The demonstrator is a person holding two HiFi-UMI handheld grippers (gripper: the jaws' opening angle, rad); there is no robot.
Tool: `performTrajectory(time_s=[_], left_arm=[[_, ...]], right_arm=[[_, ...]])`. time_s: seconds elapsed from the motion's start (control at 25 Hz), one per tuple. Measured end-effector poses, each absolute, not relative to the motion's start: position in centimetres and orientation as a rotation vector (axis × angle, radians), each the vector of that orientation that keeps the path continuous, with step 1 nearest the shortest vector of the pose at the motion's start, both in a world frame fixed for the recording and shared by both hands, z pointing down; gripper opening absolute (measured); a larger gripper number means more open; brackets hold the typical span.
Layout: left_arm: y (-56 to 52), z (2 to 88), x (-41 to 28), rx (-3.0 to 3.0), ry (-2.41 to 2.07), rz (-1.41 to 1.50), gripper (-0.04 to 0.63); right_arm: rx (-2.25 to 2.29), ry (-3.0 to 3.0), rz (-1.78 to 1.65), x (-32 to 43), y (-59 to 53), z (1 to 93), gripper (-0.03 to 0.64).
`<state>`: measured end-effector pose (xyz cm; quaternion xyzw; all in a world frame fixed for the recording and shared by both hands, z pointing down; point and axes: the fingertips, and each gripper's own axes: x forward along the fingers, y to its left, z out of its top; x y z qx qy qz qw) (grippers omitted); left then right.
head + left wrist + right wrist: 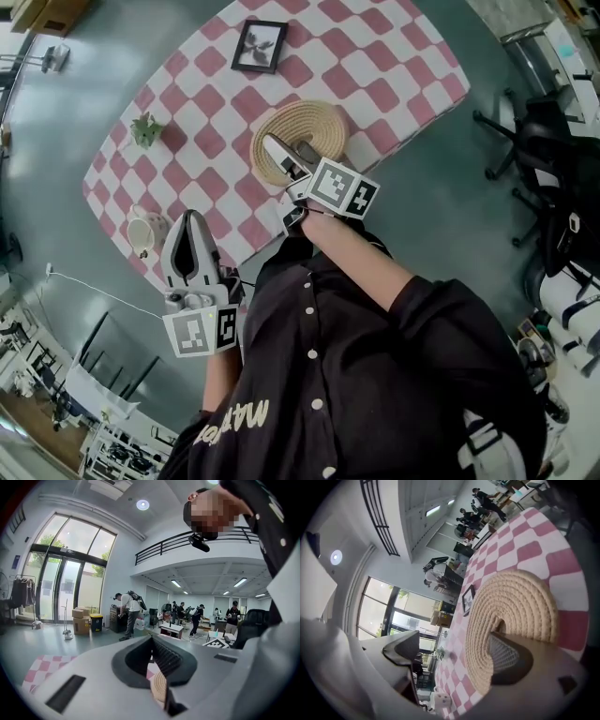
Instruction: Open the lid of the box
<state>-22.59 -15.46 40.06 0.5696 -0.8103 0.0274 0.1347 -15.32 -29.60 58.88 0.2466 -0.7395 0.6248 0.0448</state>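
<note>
On the checked cloth [394,84], near the front edge, sits the woven box [314,122], coiled top facing up. Right gripper [289,150] is right at it, jaws spread wide: one lies across the coil near the rim, the other hangs out past the edge, over the cloth. Whether that jaw touches the weave, I can't tell. Left gripper [192,225] is well off to the side at the table's corner, jaws pressed together on nothing, the box showing beyond them. A mug [142,232] stands just beside it; a plant [145,129] and a frame [260,45] sit farther back.
</note>
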Motion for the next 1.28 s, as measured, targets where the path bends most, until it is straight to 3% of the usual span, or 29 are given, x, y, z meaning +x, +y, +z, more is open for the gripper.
performTrajectory(time_s=[0.48, 0.72, 1.12, 1.28], left_arm=[[-16.1, 40.6, -22.8, 1.643, -2.331, 0.104, 0.011], [-16.6, 40.8, -23.3, 1.636, -2.324, 0.105, 0.011], [-17.4, 40.7, -23.7, 1.632, -2.324, 0.09, 0.011], [-17.3, 40.9, -23.9, 1.619, -2.325, 0.087, 0.011]], right_arm=[[1.021, -2.035, 2.189, -15.8, -31.2, 60.7, 0.472], [1.09, -1.883, 2.219, -15.5, -30.9, 61.8, 0.445], [1.176, -1.776, 2.219, -15.7, -31.8, 63.3, 0.472], [1.217, -1.756, 2.183, -15.5, -31.7, 64.4, 0.393]])
